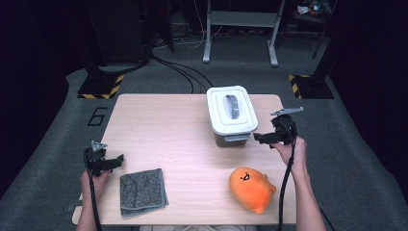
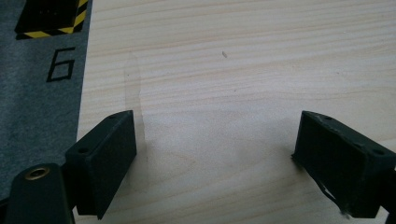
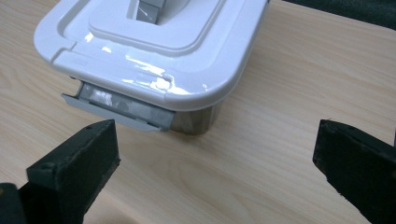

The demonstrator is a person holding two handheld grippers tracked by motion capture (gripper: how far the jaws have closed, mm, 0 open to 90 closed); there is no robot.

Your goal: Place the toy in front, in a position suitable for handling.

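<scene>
Near edge: folded grey cloth (image 1: 143, 191), orange plush toy (image 1: 251, 188). Left gripper (image 1: 111, 161), jaws spread, over bare pale wooden surface (image 2: 224, 93). Right gripper (image 1: 262, 138), jaws spread, just beside white-lidded storage box (image 1: 231, 115); right gripper view shows its grey front latch (image 3: 122, 108).

High view: fixed overhead, facing forward and down across the whole table (image 1: 159, 130). Left gripper view: close, angled down on bare tabletop at the left edge. Right gripper view: close on the white-lidded box (image 3: 154, 51), shared with the high view (image 1: 232, 113).

hand-held gripper (image 1: 115, 160): black, blocky jaws | grey three-cornered plate | black cable
</scene>
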